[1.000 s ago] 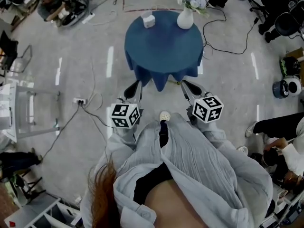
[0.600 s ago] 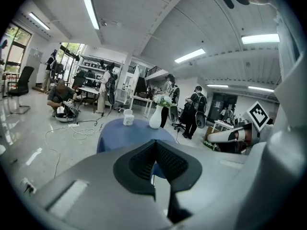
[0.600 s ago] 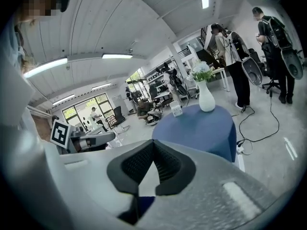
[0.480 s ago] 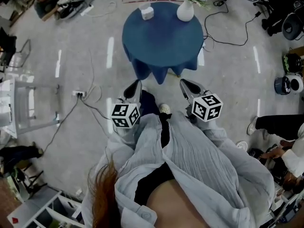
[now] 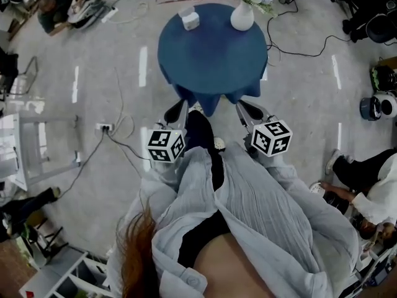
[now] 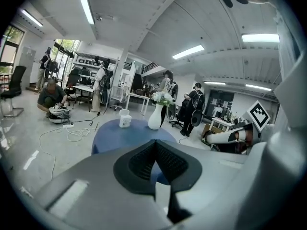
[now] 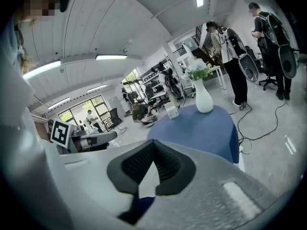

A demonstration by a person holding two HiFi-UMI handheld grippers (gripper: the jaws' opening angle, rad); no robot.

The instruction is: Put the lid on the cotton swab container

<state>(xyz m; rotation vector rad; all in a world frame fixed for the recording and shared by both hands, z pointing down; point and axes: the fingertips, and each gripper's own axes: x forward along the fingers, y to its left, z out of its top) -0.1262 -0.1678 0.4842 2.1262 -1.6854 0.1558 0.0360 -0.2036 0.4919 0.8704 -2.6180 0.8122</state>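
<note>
The small white cotton swab container (image 5: 189, 19) stands at the far left rim of a round blue table (image 5: 211, 51); I cannot make out its lid apart from it. It also shows in the left gripper view (image 6: 125, 119) and the right gripper view (image 7: 171, 110). My left gripper (image 5: 176, 112) and right gripper (image 5: 247, 110) are held side by side short of the table's near edge, well away from the container. The left gripper (image 6: 154, 143) and the right gripper (image 7: 152, 143) each have their jaws closed together with nothing between them.
A white vase of flowers (image 5: 242, 16) stands at the table's far right. Cables and a power strip (image 5: 104, 130) lie on the grey floor to the left. Several people and chairs surround the room; one sits at the right (image 5: 366, 185).
The table has drawn nearer to both grippers as the person steps forward; a dark trouser leg now shows between the grippers. Both jaws stay as they were.
</note>
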